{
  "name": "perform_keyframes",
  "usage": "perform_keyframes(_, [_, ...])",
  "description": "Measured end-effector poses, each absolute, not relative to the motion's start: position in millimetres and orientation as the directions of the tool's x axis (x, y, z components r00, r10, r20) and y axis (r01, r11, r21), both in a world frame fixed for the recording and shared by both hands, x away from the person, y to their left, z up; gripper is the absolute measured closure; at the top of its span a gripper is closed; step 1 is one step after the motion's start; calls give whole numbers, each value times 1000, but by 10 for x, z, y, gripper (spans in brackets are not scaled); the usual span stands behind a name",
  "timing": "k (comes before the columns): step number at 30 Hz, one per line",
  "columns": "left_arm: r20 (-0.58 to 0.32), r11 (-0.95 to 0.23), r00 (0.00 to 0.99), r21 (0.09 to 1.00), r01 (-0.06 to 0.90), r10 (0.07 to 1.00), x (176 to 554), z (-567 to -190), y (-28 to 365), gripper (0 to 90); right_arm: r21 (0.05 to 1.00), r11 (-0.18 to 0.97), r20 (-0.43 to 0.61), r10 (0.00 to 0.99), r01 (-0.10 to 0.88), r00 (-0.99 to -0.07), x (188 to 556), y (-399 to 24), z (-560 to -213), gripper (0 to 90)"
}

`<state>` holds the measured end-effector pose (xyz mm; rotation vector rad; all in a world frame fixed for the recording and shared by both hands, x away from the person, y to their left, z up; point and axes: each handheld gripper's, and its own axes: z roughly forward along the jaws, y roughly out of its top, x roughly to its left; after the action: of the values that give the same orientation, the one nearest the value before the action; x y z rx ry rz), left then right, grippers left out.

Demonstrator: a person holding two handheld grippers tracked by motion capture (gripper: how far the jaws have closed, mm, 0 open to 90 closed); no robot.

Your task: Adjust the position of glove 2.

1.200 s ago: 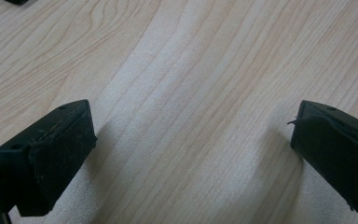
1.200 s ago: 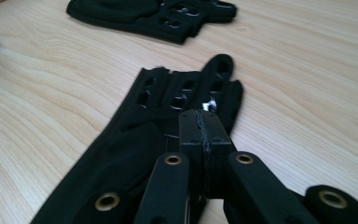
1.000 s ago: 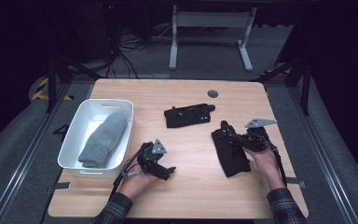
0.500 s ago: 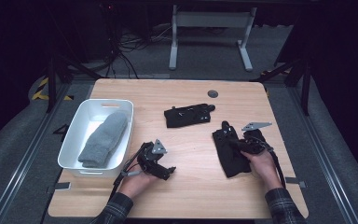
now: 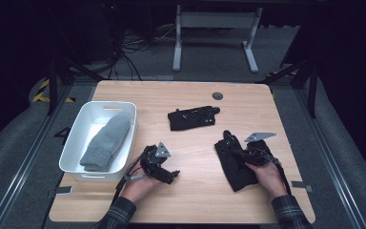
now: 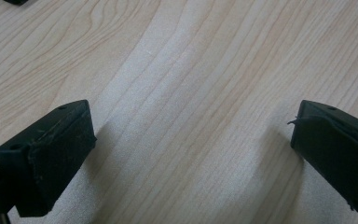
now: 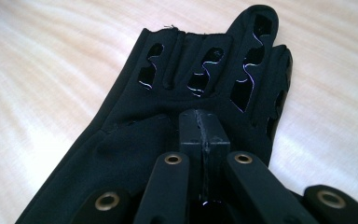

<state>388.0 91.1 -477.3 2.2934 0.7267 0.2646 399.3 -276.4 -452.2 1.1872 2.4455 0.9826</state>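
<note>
The right gripper (image 5: 242, 153) rests on a black glove (image 5: 233, 164) that lies flat on the counter (image 5: 190, 205), its fingers (image 7: 200, 133) clenched together with their tips pressed down on the fabric; whether any cloth is pinched between them cannot be told. This glove lies well to the right of the white bin (image 5: 74, 145), which holds a grey mitten (image 5: 106, 142). Between bin and glove, the left gripper (image 5: 164, 174) sits with fingers (image 6: 51, 154) spread wide over bare wood. A second black glove (image 5: 191, 117) lies beyond, also right of the bin.
</note>
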Motion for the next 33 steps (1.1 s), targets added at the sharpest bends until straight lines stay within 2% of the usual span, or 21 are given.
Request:
perform_keyframes(12, [-17, -593, 821, 684, 426, 571, 3880, -4773, 910, 1, 650, 486, 59, 735, 584, -676, 3555, -2657, -4512, 900])
perform_keyframes(15, [-17, -593, 821, 683, 426, 570, 3880, -4772, 911, 1, 676, 491, 31, 726, 550, -687, 3526, -2670, -4458, 900])
perform_keyframes(24, [-18, -593, 821, 683, 426, 570, 3882, -4773, 910, 1, 736, 443, 26, 737, 512, -675, 3933, -2630, -4313, 900])
perform_keyframes(29, [-18, -593, 822, 683, 426, 570, 3882, -4773, 910, 1, 705, 472, 18, 734, 529, -679, 4145, -2520, -4436, 900])
perform_keyframes(33, [-17, -594, 822, 683, 425, 569, 3883, -4773, 910, 1, 681, 488, 4, 743, 546, -669, 4173, -2533, -4495, 900])
